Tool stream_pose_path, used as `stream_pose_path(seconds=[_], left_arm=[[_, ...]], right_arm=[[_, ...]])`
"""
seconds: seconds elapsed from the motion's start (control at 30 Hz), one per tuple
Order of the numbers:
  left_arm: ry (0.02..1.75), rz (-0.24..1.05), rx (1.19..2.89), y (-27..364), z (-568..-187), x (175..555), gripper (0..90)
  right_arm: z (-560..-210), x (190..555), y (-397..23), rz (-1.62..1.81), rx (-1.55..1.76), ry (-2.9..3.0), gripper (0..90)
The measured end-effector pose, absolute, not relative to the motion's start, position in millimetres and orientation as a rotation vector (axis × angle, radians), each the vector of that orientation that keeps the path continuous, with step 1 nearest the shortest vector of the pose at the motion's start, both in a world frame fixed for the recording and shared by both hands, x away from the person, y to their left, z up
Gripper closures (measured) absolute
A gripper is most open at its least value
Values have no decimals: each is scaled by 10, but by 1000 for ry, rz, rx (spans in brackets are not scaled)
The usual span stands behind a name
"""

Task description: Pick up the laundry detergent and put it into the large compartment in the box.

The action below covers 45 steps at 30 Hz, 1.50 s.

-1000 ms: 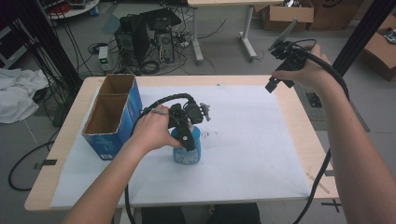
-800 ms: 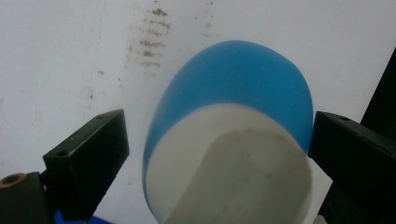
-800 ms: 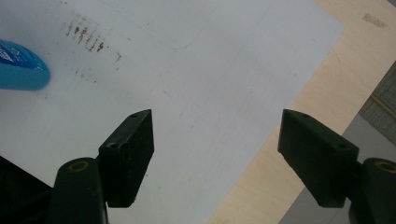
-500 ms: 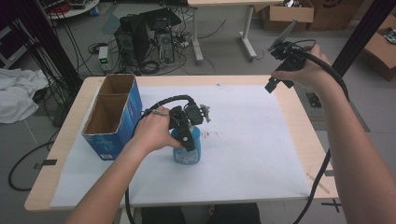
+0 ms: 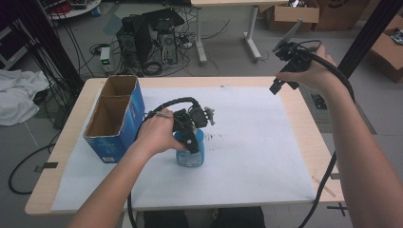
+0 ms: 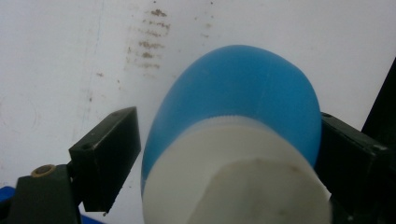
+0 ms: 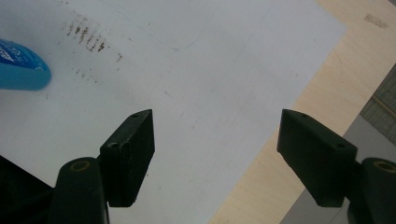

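Note:
A blue bottle [image 5: 192,159] with a white cap [image 6: 233,182] stands upright on the white paper near the table's middle. My left gripper [image 5: 190,142] reaches down over it from above, and the bottle [image 6: 238,107] sits between the jaws. The jaws have just been closing. One pad [image 6: 345,158] meets the bottle's side, while the other pad [image 6: 112,154] stands a sliver away. My right gripper [image 5: 281,71] is held high over the far right edge of the table. In its own view the right gripper [image 7: 215,144] is open with nothing between the jaws.
An open-topped blue cardboard box [image 5: 135,102] stands at the table's left, close to my left forearm. White paper [image 5: 256,142] with faint brown smudges [image 6: 149,44] covers the tabletop. Bare wood [image 7: 327,93] shows along the right edge. Computers and cables lie on the floor beyond.

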<state>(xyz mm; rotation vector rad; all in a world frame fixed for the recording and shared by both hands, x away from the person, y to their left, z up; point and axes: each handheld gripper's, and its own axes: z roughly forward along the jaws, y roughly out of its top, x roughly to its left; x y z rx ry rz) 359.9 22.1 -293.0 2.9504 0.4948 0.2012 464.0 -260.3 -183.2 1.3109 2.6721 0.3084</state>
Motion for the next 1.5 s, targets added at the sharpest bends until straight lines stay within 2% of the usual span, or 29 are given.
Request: stream_pose_path(seconds=[0.23,0.53,0.83,1.0,1.5], left_arm=[[502,204,2948,220,-2928,3603,186],[494,185,2955,227,-2924,3613,286],[484,173,2956,222,-2924,3619,301],[470,139,2970,265,-2892,3646,341],[520,114,2971,255,-2872,3628,359]], right_arm=[[-1834,4641,-2601,309,1308,2673,278],[-1834,4640,-2615,316,1310,2672,278],[-1842,4644,-2610,319,1311,2673,278],[-1842,4647,-2618,319,1308,2673,278],[-1833,4645,-2604,327,1308,2672,282]])
